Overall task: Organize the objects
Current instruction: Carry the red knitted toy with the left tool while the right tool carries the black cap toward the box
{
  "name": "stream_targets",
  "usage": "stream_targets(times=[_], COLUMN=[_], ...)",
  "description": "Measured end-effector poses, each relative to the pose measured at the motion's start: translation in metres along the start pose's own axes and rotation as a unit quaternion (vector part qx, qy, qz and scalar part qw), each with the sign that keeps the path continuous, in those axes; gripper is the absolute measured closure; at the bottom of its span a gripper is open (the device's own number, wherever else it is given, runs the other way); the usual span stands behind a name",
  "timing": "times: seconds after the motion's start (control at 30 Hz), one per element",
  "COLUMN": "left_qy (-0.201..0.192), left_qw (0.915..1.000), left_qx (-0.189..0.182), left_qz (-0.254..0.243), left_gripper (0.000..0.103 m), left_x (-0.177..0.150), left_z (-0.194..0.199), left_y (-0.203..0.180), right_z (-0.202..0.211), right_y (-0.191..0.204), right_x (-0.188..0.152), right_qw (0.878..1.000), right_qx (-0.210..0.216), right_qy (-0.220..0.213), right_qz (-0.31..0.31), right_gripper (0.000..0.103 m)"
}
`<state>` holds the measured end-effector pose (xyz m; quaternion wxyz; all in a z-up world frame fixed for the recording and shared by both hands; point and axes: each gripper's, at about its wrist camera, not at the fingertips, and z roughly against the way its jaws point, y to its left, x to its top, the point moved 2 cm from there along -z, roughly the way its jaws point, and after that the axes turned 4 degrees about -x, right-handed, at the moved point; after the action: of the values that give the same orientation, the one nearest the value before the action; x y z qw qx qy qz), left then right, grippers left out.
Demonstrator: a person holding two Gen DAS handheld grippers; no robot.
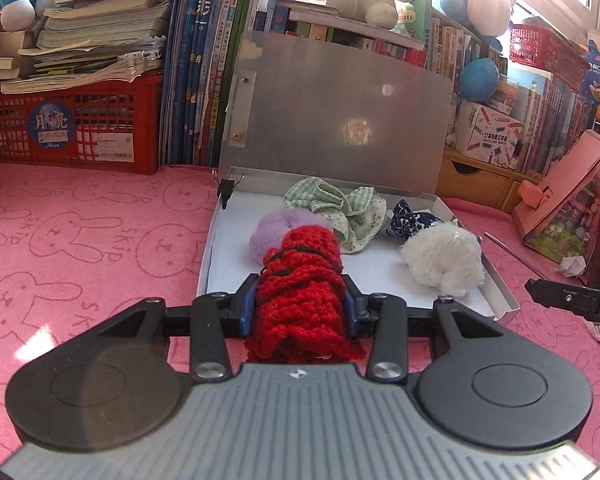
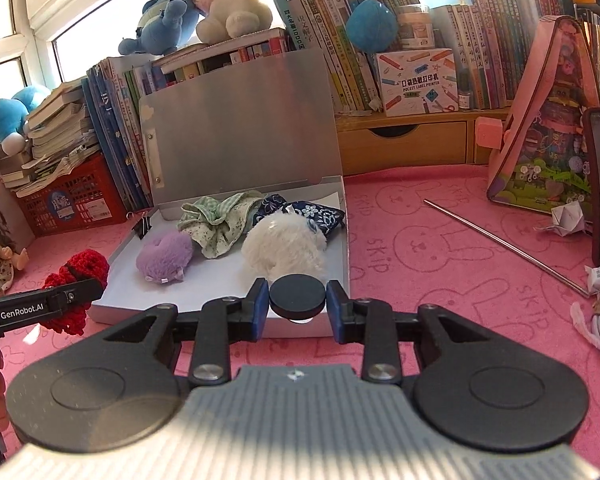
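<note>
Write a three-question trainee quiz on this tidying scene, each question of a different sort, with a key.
1. True or false: the left gripper is shut on the red knitted scrunchie.
2. Which item does the right gripper hold? A) the black round disc B) the white fluffy scrunchie C) the metal straw
3. Fill in: the purple scrunchie lies inside the open silver ____.

Key: 1 true; 2 A; 3 box.
</note>
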<state>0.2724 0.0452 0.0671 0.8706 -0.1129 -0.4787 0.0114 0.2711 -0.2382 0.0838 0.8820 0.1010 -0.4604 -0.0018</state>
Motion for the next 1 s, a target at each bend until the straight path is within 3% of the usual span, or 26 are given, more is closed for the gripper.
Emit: stream_targets(times=[0.43, 0.63, 1.0], left_qy=[0.033, 0.046, 0.097], left_qw=[0.9992, 0.9989, 0.9951], left_qx=[0.000, -0.005, 0.001], left_qz=[0.024, 0.011, -0.016], left_gripper=[0.056, 0.056, 0.056], left_x=[0.010, 0.013, 0.021], left_z=[-0.048, -0.063, -0.100], left_y=[0.008, 0.008, 0.007], right_z=[-0.038, -0.058, -0.086], right_y=[-0.004, -0.007, 0.005], right_x=[0.012, 0.014, 0.014], right_qw=[0.999, 0.997, 0.996], right_qx=[0.009, 0.022, 0.014], right_qy=[0.032, 0.064, 0.090], right_qz=[-0.018, -0.040, -0.020], right_gripper=[0.068, 0.068, 0.067])
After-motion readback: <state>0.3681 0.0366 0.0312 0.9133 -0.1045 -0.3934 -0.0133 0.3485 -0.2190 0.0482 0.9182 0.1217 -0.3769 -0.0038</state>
